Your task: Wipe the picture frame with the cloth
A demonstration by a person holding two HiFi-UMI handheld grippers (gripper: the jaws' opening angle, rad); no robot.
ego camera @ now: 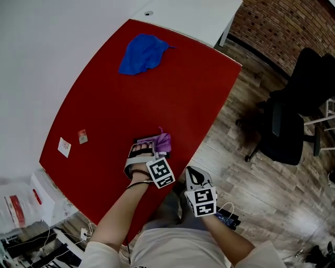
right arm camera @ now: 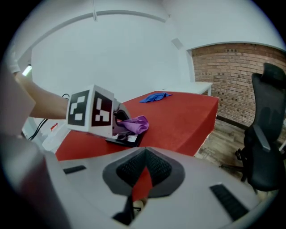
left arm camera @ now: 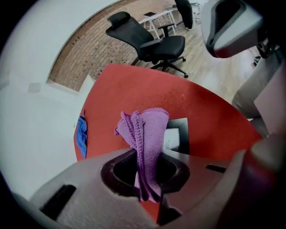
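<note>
My left gripper [ego camera: 147, 146] is shut on a folded purple cloth [ego camera: 163, 140], which sticks up between its jaws in the left gripper view [left arm camera: 145, 134]. Just beyond the cloth a black picture frame [left arm camera: 178, 134] with a pale inside lies flat on the red table [ego camera: 172, 89], near its front edge. In the right gripper view the same cloth [right arm camera: 134, 124] hangs over the frame [right arm camera: 123, 139]. My right gripper [ego camera: 196, 179] hovers off the table's front edge, to the right of the left one. It is shut [right arm camera: 145, 175] with nothing held.
A crumpled blue cloth [ego camera: 144, 52] lies at the table's far end. Two small cards [ego camera: 64, 146] [ego camera: 82, 136] sit near the left corner. A black office chair [ego camera: 285, 125] stands on the wood floor to the right. A white table [ego camera: 199, 15] adjoins the far edge.
</note>
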